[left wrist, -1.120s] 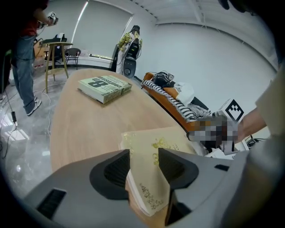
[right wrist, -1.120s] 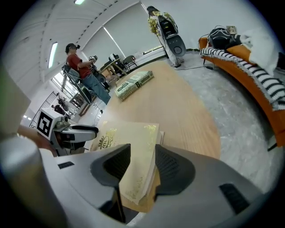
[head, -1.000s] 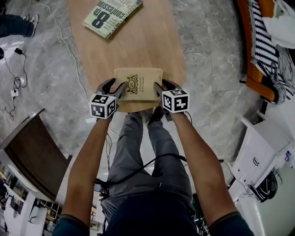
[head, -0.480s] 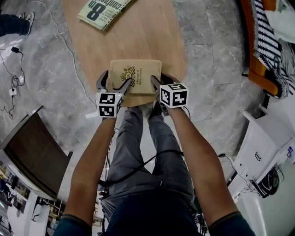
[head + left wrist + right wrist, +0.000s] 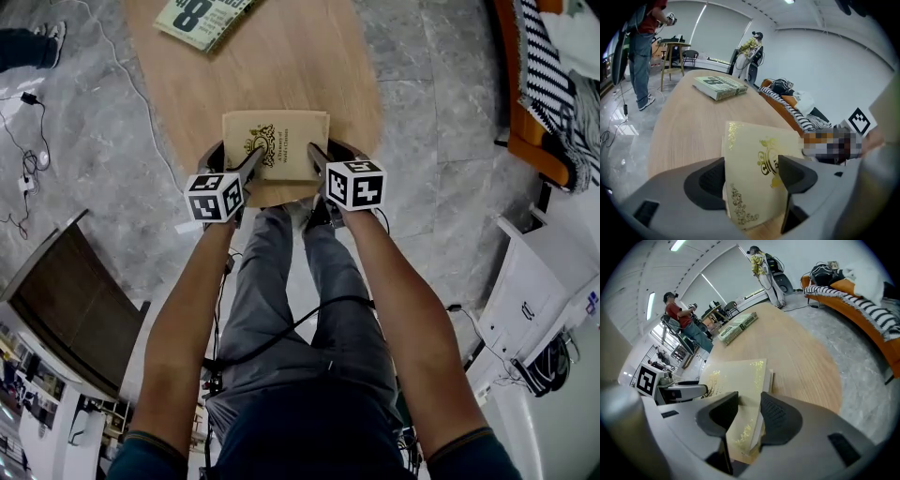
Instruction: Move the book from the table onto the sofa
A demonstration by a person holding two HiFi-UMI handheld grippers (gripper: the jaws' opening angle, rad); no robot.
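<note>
A cream book with a gold emblem lies flat at the near edge of the wooden table. My left gripper straddles its left edge. Its jaws have just opened wide, and the cover lies loose between the pads. My right gripper is at the book's right edge. In the right gripper view its two pads are shut on that edge, one above the cover and one below.
A green book with a large "8" lies at the table's far end. An orange sofa with a striped blanket stands at the right. A dark cabinet is at the left and a white unit at the right. A person stands beyond the table.
The left gripper's jaws have spread wide apart and let go of the book's left edge, and its cube has rolled a little. The right gripper and the book have stayed in place.
</note>
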